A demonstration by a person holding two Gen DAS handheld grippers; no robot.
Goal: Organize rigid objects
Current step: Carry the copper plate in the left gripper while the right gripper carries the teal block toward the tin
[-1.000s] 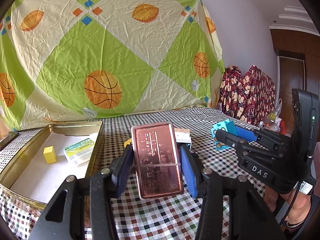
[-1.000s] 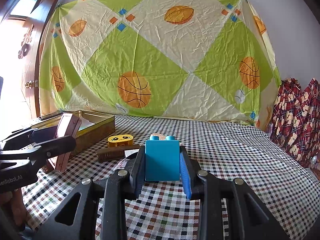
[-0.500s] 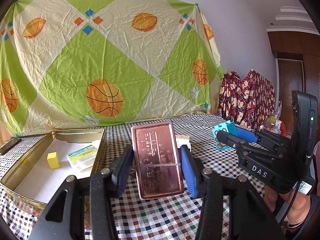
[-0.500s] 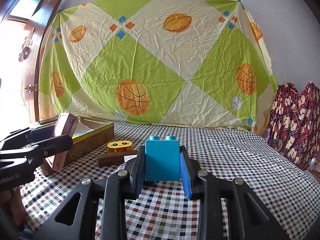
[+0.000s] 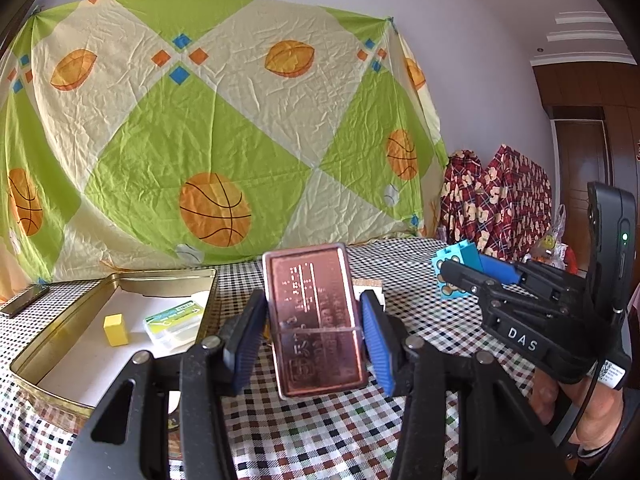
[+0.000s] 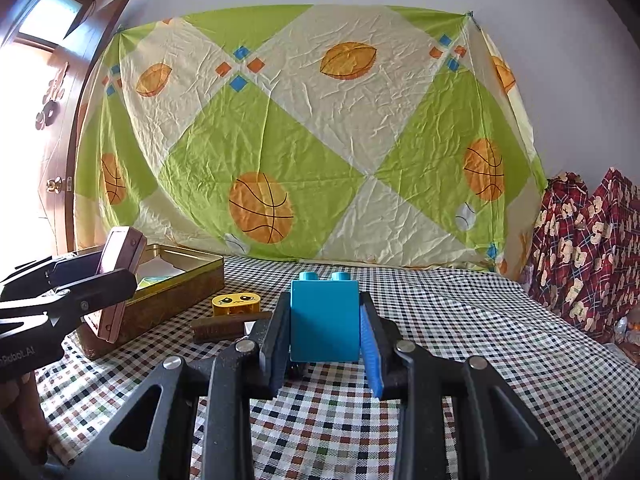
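Both grippers have lifted slightly over the past second, the tin tray sinking lower in each view while their loads stay pinched. Nearest the lens, the left gripper [image 5: 316,328] clamps a copper case [image 5: 316,320] by its long edges, its long axis upright and tipped a little back, held above the checked cloth [image 5: 320,432]. Just left and slightly farther lies the tray [image 5: 52,344], open side up, with a yellow cube [image 5: 115,329] and a small green-labelled box [image 5: 173,320] already inside. That leftward gap is what the next move appears to turn on, and the left hand is much the nearer. To the right, the right gripper [image 6: 325,334] grasps a blue brick [image 6: 324,320], studs up, well apart from the tray. Beyond it on the cloth sit a brown bar [image 6: 224,326] and a yellow face block [image 6: 236,304].
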